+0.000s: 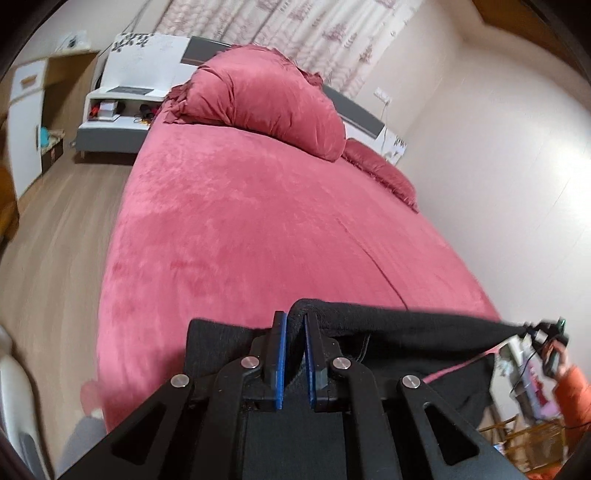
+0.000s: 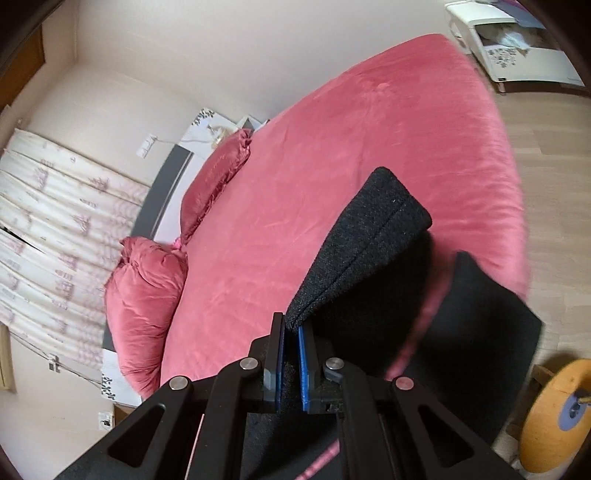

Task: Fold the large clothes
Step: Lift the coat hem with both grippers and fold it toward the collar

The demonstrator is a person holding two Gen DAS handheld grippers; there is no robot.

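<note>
A black knit garment (image 1: 399, 332) hangs stretched in the air above the near end of a pink bed (image 1: 240, 221). My left gripper (image 1: 295, 321) is shut on one top corner of it, cloth pinched between the blue pads. The garment's top edge runs right to my right gripper (image 1: 543, 332), which is small and blurred there. In the right wrist view my right gripper (image 2: 291, 328) is shut on another edge of the garment (image 2: 362, 243), which stands up folded over the pink bed (image 2: 351, 147) and hangs down to the right.
Red pillows (image 1: 266, 99) lie at the head of the bed by a curtain (image 1: 295, 26). A white nightstand (image 1: 122, 99) stands at the left on a wooden floor (image 1: 55, 240). A wall (image 1: 498, 166) runs along the bed's right side. A round orange stool (image 2: 554, 413) is at the lower right.
</note>
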